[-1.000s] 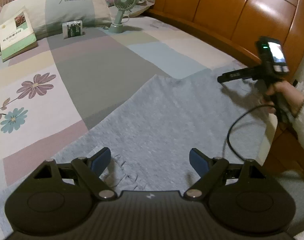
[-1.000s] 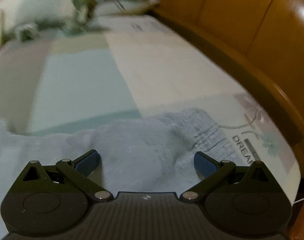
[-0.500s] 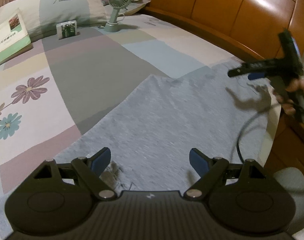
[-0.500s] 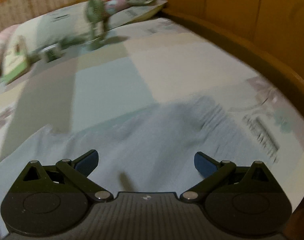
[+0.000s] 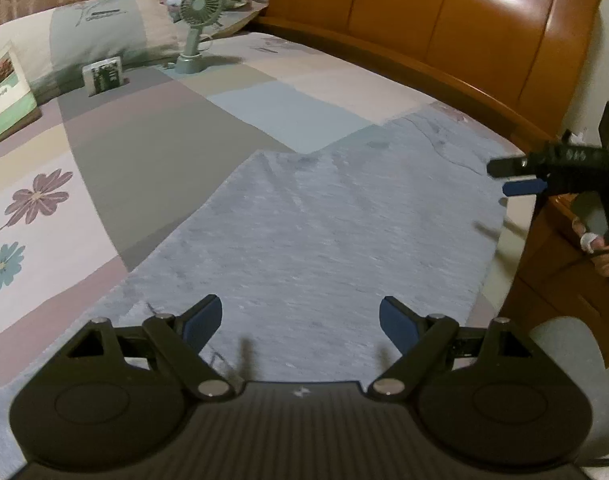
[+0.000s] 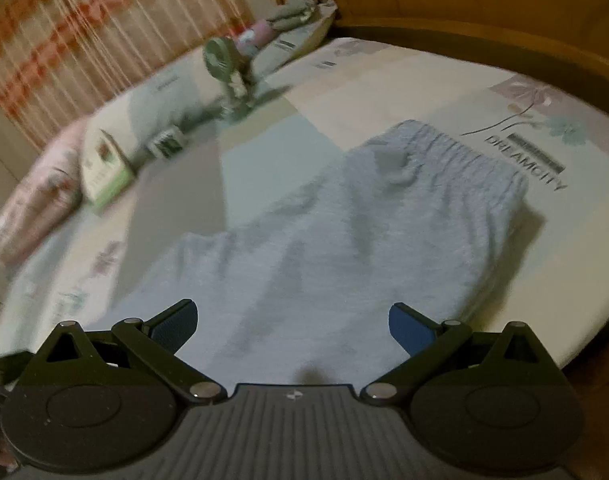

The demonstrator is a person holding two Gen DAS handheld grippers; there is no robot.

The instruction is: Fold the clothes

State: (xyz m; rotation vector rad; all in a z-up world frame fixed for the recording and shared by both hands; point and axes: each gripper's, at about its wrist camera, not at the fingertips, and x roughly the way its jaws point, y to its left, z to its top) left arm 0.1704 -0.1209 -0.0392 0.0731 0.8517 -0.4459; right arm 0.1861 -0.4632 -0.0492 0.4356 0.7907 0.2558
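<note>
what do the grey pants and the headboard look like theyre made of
Grey pants: soft knit, probably fleece or jersey; matte, heathered, with a gathered elastic waistband.
Headboard: wood or wood veneer, orange-brown and glossy; lamp glare shines on its curved panels.

Book (image 5: 4,92) cut by left edge, fan (image 6: 224,60) and curtain (image 6: 84,28) blurred
</note>
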